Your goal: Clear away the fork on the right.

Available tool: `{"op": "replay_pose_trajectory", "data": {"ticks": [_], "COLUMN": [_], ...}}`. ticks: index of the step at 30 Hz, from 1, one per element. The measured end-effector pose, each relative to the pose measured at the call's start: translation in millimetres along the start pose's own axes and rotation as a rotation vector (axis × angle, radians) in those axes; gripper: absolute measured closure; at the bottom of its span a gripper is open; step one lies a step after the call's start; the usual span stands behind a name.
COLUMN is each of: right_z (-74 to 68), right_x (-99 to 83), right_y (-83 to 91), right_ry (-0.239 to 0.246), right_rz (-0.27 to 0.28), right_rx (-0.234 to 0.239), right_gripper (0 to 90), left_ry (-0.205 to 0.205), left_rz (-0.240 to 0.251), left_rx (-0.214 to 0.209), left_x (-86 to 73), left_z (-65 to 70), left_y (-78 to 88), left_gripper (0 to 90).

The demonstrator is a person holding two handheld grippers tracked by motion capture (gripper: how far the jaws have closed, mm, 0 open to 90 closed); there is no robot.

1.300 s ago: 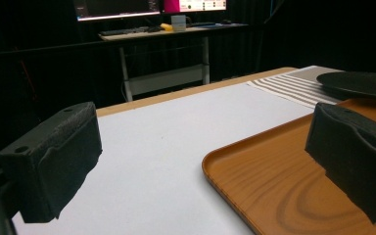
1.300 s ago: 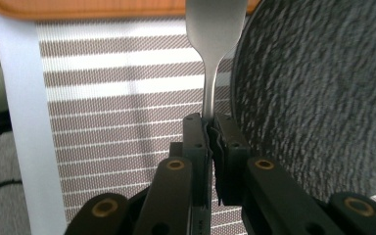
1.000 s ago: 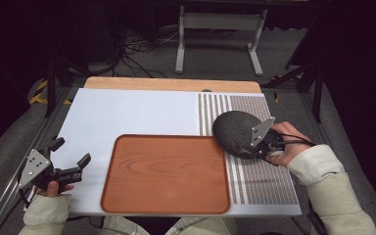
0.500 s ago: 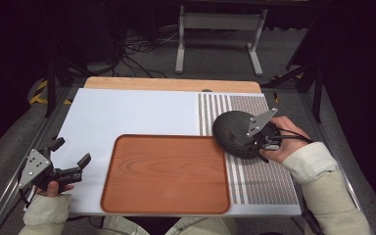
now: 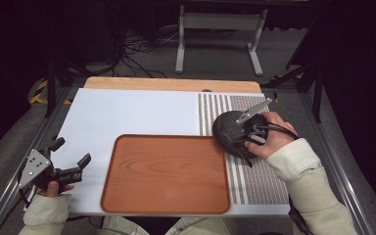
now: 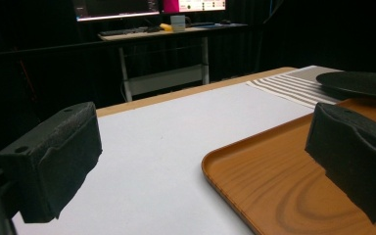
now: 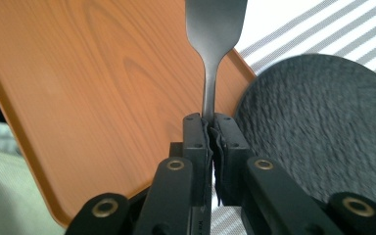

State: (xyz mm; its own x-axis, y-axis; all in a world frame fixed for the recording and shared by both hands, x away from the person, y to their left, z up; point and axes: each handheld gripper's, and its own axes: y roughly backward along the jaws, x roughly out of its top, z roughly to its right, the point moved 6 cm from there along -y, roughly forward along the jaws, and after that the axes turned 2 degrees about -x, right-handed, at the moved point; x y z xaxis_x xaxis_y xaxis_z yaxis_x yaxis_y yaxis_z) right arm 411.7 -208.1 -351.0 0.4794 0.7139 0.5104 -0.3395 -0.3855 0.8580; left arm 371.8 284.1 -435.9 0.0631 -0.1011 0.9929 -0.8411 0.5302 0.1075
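1. Metal first: a slim metal utensil (image 7: 215, 29) is clamped by its narrow neck in the right gripper (image 7: 210, 122), whose jaws are pressed together on it; its broad flat end juts past the right rim of the wooden tray (image 5: 166, 171)
2. Compared with a second ago, the right gripper (image 5: 247, 132) has drifted a little towards the tray and lifted slightly, so the hand now covers more of the dark grey plate (image 5: 225, 129)
3. The plate itself looks unmoved, on the striped mat (image 5: 259, 181) at the right side of the surface, just beside the tray's right edge
4. The grip has not changed, so the utensil looks firmly carried, probably on its way to the tray
5. The left gripper (image 5: 71, 152) has kept still by the front left corner of the white surface (image 5: 137, 112), its jaws wide apart and holding nothing
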Motion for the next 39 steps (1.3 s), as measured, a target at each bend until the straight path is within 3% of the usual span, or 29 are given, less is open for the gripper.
{"op": "replay_pose_trajectory", "data": {"ticks": [4,12,27,39], "right_z": [-5.1,-18.1,-30.7,-40.0], "right_x": [7.2,21.3,33.0,32.5], "right_y": [-6.2,-22.1,-42.0,-64.4], "right_ry": [-0.020,-0.110,-0.170,-0.220], "right_rz": [-0.002,-0.009,-0.054,-0.128], "right_rx": [0.011,0.059,0.054,0.068], "right_gripper": [84.7,84.6,84.6,84.6], "left_ry": [0.001,0.001,0.001,0.000], "left_rz": [-0.001,0.001,-0.002,-0.005], "left_rx": [0.000,-0.001,-0.003,-0.005], "left_x": [0.1,0.1,0.1,0.0], "left_z": [-0.3,-0.3,-0.6,-0.5], "left_y": [0.4,0.3,0.4,0.2], "left_gripper": [0.7,0.7,0.7,0.9]}}
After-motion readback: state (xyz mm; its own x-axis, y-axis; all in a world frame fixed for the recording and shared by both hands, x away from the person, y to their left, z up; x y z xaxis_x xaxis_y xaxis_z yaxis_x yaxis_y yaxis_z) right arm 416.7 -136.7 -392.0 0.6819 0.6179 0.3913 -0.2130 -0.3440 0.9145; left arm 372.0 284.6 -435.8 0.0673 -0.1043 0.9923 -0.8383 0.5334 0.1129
